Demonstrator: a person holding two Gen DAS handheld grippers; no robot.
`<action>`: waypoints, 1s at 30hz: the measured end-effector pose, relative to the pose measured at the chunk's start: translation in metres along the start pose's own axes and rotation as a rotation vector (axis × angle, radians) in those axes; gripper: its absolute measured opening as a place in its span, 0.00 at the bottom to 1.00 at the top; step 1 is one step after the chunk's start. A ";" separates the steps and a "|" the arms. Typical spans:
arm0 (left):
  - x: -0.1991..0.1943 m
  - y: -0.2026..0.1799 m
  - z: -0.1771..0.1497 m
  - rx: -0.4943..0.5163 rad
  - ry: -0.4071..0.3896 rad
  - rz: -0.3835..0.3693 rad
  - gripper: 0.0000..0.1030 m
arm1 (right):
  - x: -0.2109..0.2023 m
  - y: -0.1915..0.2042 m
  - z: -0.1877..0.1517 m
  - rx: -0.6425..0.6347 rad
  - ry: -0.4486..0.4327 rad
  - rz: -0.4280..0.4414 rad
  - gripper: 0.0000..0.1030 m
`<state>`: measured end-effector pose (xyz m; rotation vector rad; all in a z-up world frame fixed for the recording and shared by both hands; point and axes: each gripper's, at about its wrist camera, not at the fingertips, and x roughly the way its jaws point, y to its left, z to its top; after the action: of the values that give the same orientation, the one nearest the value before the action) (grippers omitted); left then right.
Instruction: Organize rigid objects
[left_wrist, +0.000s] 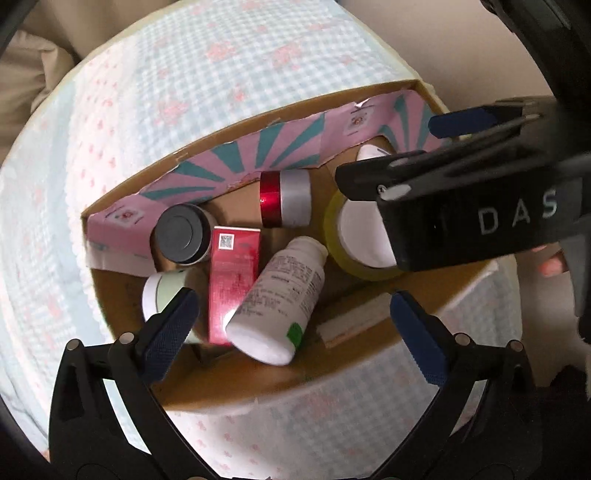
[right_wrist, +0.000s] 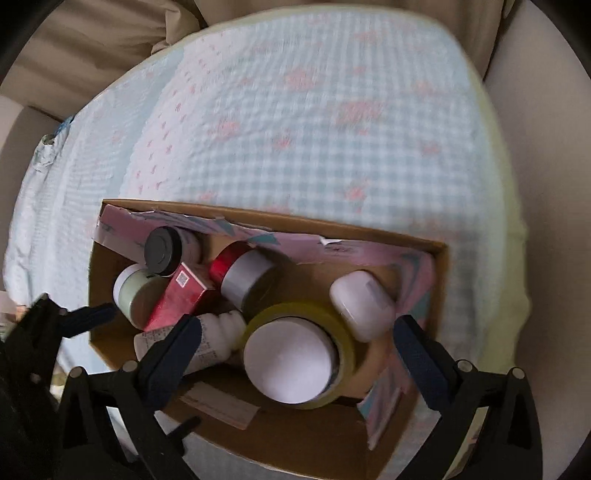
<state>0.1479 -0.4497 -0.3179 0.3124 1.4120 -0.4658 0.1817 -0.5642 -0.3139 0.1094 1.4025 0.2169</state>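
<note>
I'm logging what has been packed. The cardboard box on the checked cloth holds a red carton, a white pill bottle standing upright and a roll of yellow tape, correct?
Not quite: the white pill bottle lies on its side, leaning against the red carton, as the left wrist view shows. The cardboard box and roll of yellow tape are as stated.

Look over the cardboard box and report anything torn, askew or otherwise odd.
The cardboard box has a pink-and-teal paper lining with torn, ragged edges, peeling off the wall. Inside, the white bottle lies tilted across the red carton, and the red-and-silver jar lies on its side. Nothing looks spilled.
</note>
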 end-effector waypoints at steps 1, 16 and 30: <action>-0.002 0.001 -0.003 -0.002 -0.002 -0.008 1.00 | -0.003 0.000 -0.003 0.019 -0.004 0.016 1.00; -0.040 0.023 -0.025 -0.011 -0.090 -0.046 1.00 | -0.050 0.018 -0.029 0.127 -0.075 -0.039 1.00; -0.248 0.117 -0.108 -0.151 -0.435 0.040 1.00 | -0.220 0.142 -0.059 0.137 -0.336 -0.066 1.00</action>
<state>0.0883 -0.2655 -0.0962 0.1068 1.0075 -0.3647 0.0777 -0.4765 -0.0831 0.2026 1.0834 0.0438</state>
